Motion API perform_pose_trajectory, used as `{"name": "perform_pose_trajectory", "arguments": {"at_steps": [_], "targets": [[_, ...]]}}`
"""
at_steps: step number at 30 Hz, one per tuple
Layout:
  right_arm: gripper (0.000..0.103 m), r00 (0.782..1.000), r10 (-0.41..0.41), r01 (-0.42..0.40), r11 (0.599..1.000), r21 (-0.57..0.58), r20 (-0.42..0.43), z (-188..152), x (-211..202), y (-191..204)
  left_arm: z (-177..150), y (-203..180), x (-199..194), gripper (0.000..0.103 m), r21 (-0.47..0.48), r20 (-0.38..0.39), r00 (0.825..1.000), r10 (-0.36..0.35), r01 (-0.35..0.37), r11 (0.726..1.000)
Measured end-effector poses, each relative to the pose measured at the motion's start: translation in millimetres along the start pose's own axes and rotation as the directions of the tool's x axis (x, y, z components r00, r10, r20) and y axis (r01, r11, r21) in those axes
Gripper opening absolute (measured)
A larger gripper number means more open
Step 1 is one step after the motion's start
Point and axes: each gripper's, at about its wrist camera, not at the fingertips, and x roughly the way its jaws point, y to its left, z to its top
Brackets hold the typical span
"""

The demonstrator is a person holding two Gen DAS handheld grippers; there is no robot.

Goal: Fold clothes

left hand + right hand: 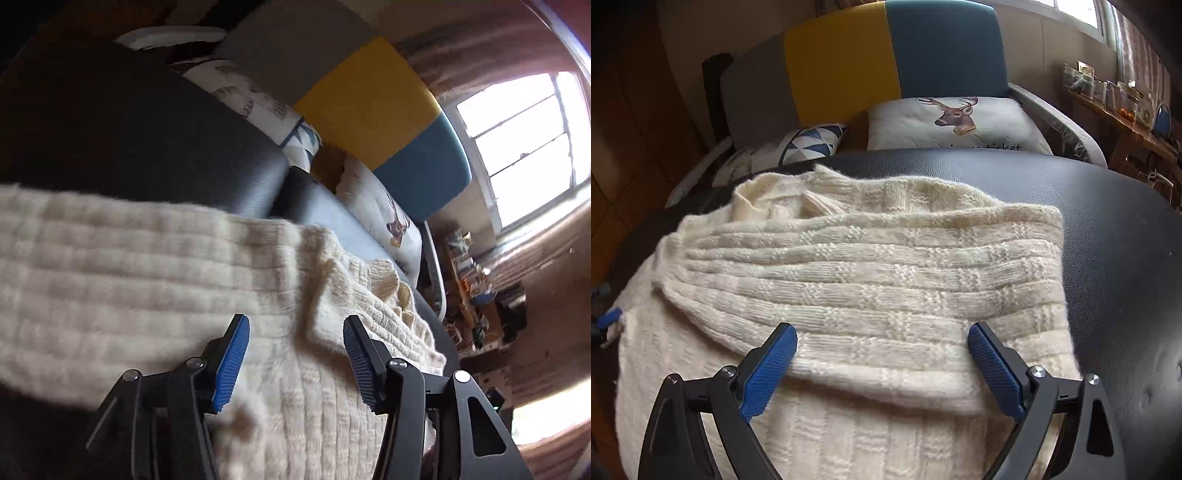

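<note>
- The sweater [849,280] lies on the padded surface [1108,236], filling the centre and lower left of the right wrist view.
- One sleeve lies folded across its body.
- The right gripper [882,354] sits at the bottom edge, above the sleeve.
- Behind the surface, at the top, the deer cushion [953,125] sits right of the triangle cushion [812,144], both before the sofa back [842,66].
- The shelf [1126,110] stands upper right.

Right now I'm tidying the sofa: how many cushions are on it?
2, maybe more hidden: the deer cushion under the blue backrest panel, and the triangle-patterned cushion to its left under the yellow panel.
</note>
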Motion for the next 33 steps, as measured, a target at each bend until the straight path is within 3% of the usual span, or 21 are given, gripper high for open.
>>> {"name": "perform_pose_trajectory", "arguments": {"at_steps": [4,9,13,15,17,19,21,24,27,28,31,32,33], "targets": [[0.097,0.99,0.133,-0.137,0.986,0.091,0.054,-21,-25,17,0,74,-80,0.064,-0.172,0.121,0.988,0.098,-0.077,0.982],[0.097,0.981,0.194,-0.194,0.981,0.02,0.009,-52,-32,68,5,170,-174,0.066,-0.379,0.244,0.931,0.273,-0.168,0.91],[0.097,0.981,0.189,-0.191,0.98,-0.055,-0.044,-64,-28,100,18,225,-213,0.066,-0.498,0.279,0.891,0.357,-0.183,0.847],[0.097,0.981,0.184,-0.189,0.979,-0.081,-0.058,-66,-28,111,25,246,-219,0.066,-0.556,0.273,0.888,0.37,-0.169,0.814],[0.097,0.982,0.179,-0.185,0.977,-0.103,-0.061,-65,-30,118,31,261,-218,0.066,-0.594,0.278,0.895,0.348,-0.124,0.795],[0.097,0.984,0.167,-0.174,0.977,-0.124,-0.067,-60,-29,123,39,266,-217,0.066,-0.603,0.297,0.895,0.334,-0.096,0.792],[0.096,0.989,0.133,-0.143,0.973,-0.183,-0.062,-48,-26,130,47,268,-211,0.066,-0.609,0.293,0.896,0.334,-0.095,0.788],[0.096,0.999,-0.014,0.003,0.957,-0.291,-0.033,-19,-11,138,59,267,-204,0.067,-0.611,0.279,0.894,0.35,-0.116,0.783],[0.094,0.973,-0.221,0.181,0.913,-0.367,-0.07,3,27,133,63,266,-202,0.067,-0.608,0.259,0.885,0.387,-0.162,0.777],[0.094,0.958,-0.261,0.197,0.902,-0.385,-0.119,3,44,129,65,264,-201,0.062,-0.6,0.247,0.881,0.404,-0.189,0.777],[0.095,0.972,-0.157,0.108,0.959,-0.263,-0.173,5,51,106,76,260,-200,0.018,-0.577,0.187,0.848,0.496,-0.314,0.754],[0.095,0.974,-0.151,0.1,0.955,-0.28,-0.167,4,50,105,76,262,-200,0.011,-0.579,0.185,0.844,0.503,-0.32,0.75],[0.095,0.976,-0.144,0.093,0.955,-0.281,-0.165,3,48,104,74,264,-202,0.011,-0.582,0.189,0.847,0.497,-0.311,0.752]]}}
